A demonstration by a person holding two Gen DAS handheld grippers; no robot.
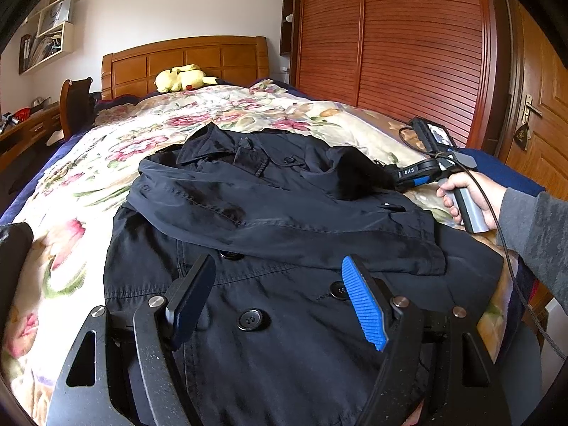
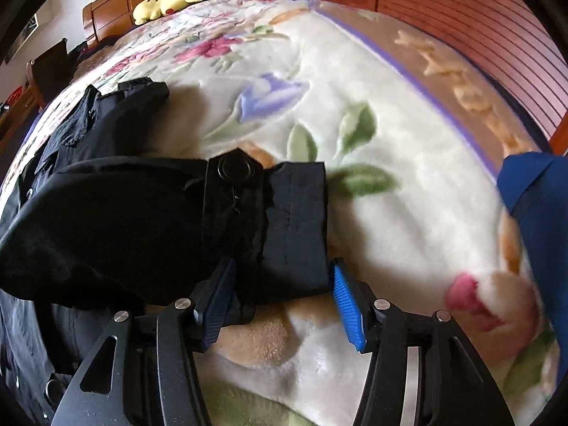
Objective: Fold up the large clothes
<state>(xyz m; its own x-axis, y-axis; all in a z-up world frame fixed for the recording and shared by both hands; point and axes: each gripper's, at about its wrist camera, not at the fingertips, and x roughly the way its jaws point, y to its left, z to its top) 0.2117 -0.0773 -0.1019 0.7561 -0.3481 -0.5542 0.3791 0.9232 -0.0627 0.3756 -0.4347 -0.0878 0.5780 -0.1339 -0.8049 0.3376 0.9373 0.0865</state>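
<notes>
Black double-breasted coat (image 1: 277, 234) spread front-up across the bed's (image 1: 117, 163) foot end, one sleeve folded over the chest. Left gripper (image 1: 280, 298) hovering above, fingers apart. Right gripper (image 2: 282, 300) open around the buttoned cuff (image 2: 262, 220).

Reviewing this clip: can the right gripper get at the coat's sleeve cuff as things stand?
Probably yes. The right gripper is open with the sleeve cuff lying right in front of its fingers on the floral blanket, nothing over it. Whether the pads already touch the fabric is unclear.
</notes>
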